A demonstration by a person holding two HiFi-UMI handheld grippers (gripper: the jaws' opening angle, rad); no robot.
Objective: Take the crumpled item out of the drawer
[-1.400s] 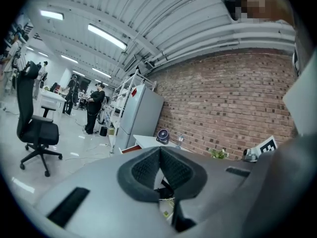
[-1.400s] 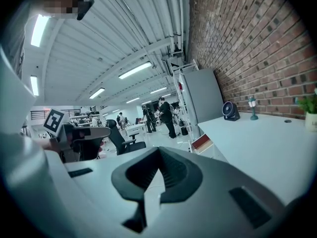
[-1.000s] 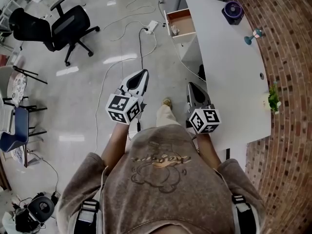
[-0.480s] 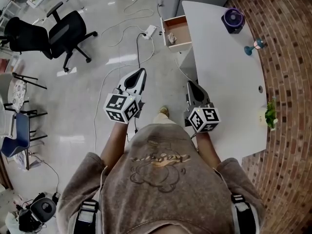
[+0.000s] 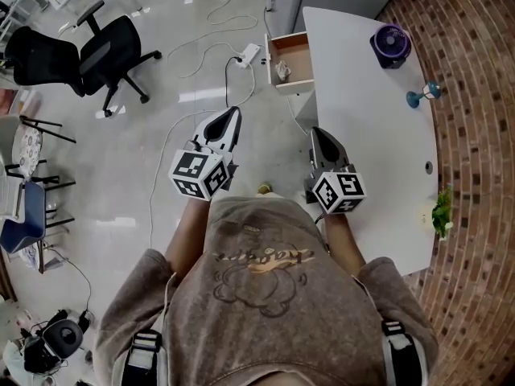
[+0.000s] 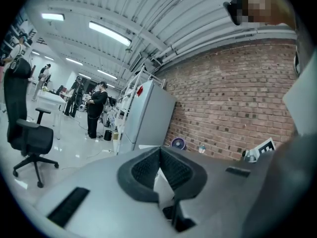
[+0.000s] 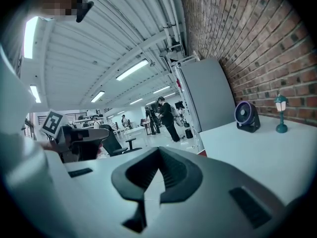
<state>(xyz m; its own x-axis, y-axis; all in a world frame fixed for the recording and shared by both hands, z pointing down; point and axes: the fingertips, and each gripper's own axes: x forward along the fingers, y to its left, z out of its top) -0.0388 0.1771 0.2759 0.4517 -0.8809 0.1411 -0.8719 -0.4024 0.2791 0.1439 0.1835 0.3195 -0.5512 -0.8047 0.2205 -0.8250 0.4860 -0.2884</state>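
Approach stage: crumpled item (image 5: 282,70) lying in open drawer (image 5: 299,51) at bench (image 5: 362,127) far end, well apart from both grippers. Fingers of left gripper (image 5: 232,114) and right gripper (image 5: 317,133) pressed together, empty. Next: close in, spread fingers over item.

drawer (image 5: 291,61) sticks out from far left side of desk (image 5: 370,151), crumpled item (image 5: 282,70) in it. fan (image 5: 391,43) and lamp (image 5: 424,95) on far end, plant (image 5: 441,214) at right edge (by brick wall (image 5: 475,135)). power strip (image 5: 249,54) on floor (image 5: 161,135) left of drawer; office chair (image 5: 88,51) far left.
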